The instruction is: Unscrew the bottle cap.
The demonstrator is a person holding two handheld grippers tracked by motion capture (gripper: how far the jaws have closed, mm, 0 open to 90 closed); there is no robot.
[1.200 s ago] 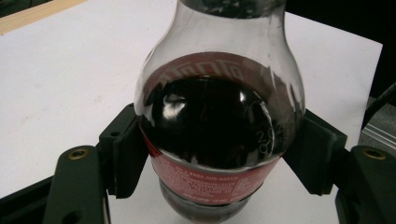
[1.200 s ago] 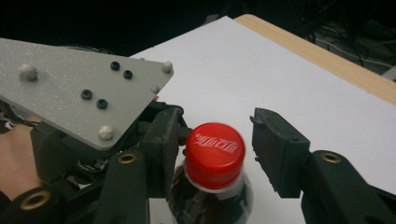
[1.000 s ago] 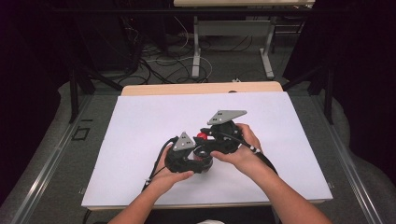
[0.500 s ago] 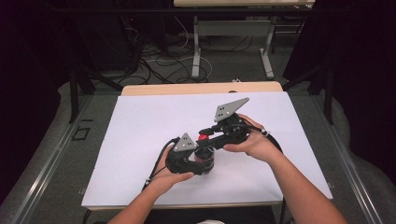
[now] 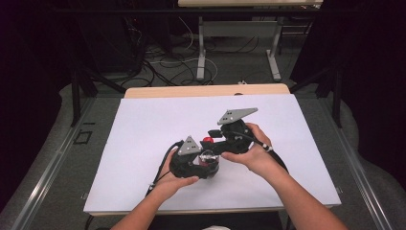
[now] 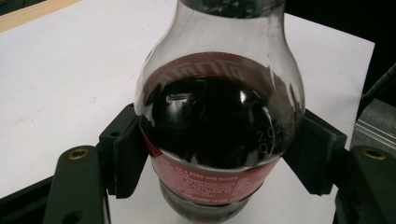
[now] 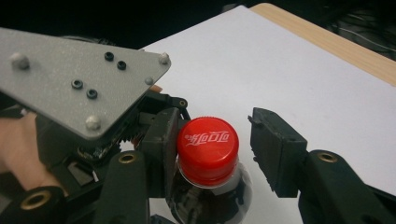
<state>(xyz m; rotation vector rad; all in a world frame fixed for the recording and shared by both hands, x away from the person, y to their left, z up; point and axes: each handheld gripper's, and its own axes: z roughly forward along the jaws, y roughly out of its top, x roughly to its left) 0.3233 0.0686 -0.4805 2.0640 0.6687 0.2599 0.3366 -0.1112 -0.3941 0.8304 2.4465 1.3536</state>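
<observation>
A: Bottle (image 6: pixel 219 135) of dark cola stands on the white table (image 5: pixel 134 139), clamped at its shoulder by the left gripper (image 6: pixel 219 163). Looks heavy, slick, a bit squishy.

B: Right gripper (image 7: pixel 210 154) is open around the red cap (image 7: pixel 208 149), one jaw touching. Ridged cap's probably the best spot to grab.

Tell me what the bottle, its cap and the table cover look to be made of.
Bottle: clear glossy plastic, probably, since highlights glint on it and the dark drink shows through; glass cannot be ruled out. Cap: red plastic with a ribbed edge and slight sheen. Table cover: matte white sheet, paper or laminate, over a wooden top visible at the far edge.
</observation>
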